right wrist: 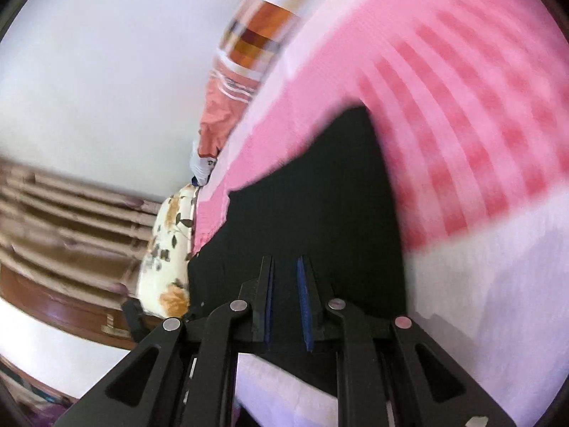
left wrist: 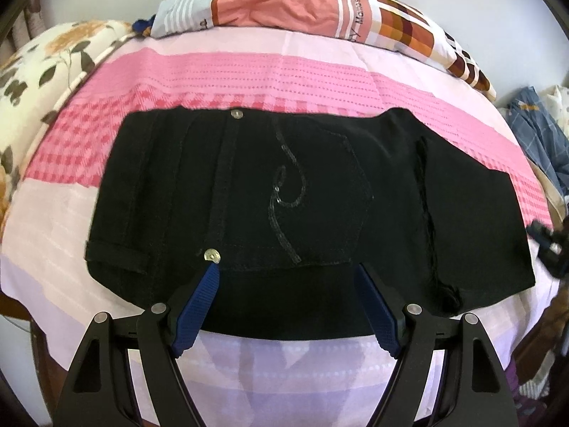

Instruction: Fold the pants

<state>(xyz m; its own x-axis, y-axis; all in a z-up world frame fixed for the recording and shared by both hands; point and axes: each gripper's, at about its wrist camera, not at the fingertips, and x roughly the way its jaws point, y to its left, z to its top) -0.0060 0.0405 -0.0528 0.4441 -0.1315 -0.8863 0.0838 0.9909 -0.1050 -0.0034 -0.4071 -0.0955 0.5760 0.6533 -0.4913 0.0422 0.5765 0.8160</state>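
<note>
Black pants point(left wrist: 284, 192) lay folded compact on the pink bedsheet point(left wrist: 249, 71). My left gripper point(left wrist: 288, 270) hovered spread at their near edge; right gripper point(right wrist: 284, 267) narrowly parted, empty. Likely final smoothing next.

We're in a bedroom at home; a bed point(left wrist: 249, 71) fills the left wrist view, dressed in a pink and lilac checked sheet; a salmon and orange patchwork pillow point(left wrist: 320, 10) lies along its far edge against a plain white wall point(right wrist: 106, 71); a cream floral cushion point(left wrist: 42, 57) sits at the left corner; blue patterned bedding point(left wrist: 540, 135) is heaped off to the right; brown wooden furniture point(right wrist: 53, 277) blurs past in the right wrist view.
</note>
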